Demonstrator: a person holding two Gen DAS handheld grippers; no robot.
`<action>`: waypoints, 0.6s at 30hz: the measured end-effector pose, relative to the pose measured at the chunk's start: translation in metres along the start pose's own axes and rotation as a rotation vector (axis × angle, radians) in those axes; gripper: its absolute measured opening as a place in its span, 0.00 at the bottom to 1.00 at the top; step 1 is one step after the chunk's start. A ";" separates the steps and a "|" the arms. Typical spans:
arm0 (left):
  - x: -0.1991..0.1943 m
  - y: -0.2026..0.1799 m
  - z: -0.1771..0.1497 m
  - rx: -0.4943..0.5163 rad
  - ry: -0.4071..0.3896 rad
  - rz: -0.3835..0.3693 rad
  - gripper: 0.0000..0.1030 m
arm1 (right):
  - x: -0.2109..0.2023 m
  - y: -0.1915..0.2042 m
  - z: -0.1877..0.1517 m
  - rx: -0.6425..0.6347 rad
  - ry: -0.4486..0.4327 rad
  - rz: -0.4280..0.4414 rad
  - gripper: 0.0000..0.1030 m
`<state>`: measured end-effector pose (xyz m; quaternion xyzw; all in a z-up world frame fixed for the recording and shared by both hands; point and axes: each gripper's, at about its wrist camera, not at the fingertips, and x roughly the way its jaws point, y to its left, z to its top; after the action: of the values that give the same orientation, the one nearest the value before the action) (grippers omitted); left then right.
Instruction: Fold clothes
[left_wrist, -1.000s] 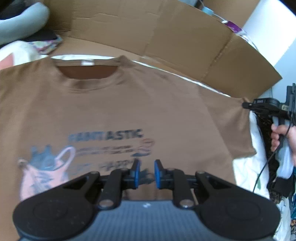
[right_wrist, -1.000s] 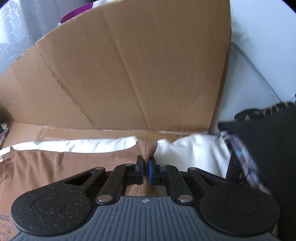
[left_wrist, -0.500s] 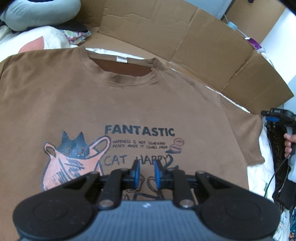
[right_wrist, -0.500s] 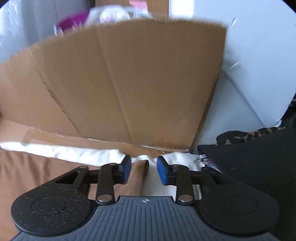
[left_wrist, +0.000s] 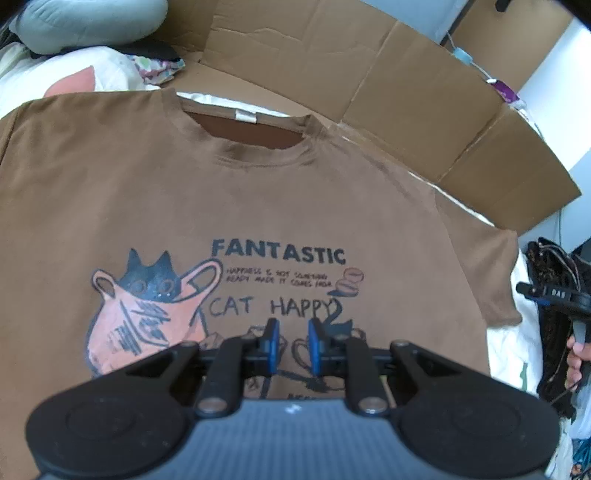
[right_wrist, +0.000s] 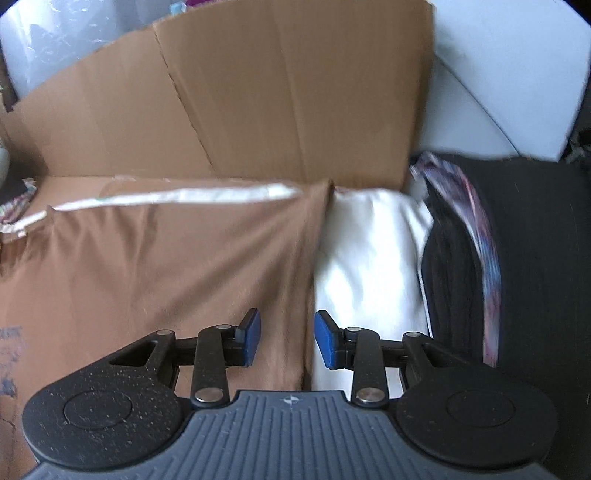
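A brown shirt (left_wrist: 258, 192) was laid flat, print up, on white bedding (right_wrist: 369, 251).

At the left, the left tongs (left_wrist: 291, 345) were held over the print, narrowly parted, with nothing gripped. At the right, the right tongs (right_wrist: 287, 339) had just been opened over the sleeve's edge; the cloth lay beneath them, unpinched. Cardboard (right_wrist: 258, 92) was propped behind.

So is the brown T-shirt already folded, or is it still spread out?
Spread out. The brown T-shirt lies flat, print side up, with its collar, both shoulders and the sleeve extended on the white bedding; no fold shows.
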<state>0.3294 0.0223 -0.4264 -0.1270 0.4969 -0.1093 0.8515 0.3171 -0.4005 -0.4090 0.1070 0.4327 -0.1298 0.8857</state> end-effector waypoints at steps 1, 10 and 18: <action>-0.001 0.001 -0.001 -0.003 0.001 0.001 0.16 | 0.002 -0.001 -0.003 0.004 0.008 -0.006 0.38; -0.006 0.008 -0.012 -0.030 0.022 -0.015 0.16 | 0.013 -0.003 -0.026 -0.001 0.057 -0.014 0.20; -0.011 0.010 -0.014 -0.033 0.024 -0.017 0.16 | -0.003 -0.003 -0.027 0.000 0.045 -0.039 0.00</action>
<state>0.3123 0.0339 -0.4273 -0.1437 0.5078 -0.1099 0.8423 0.2950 -0.3945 -0.4232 0.1015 0.4547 -0.1448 0.8729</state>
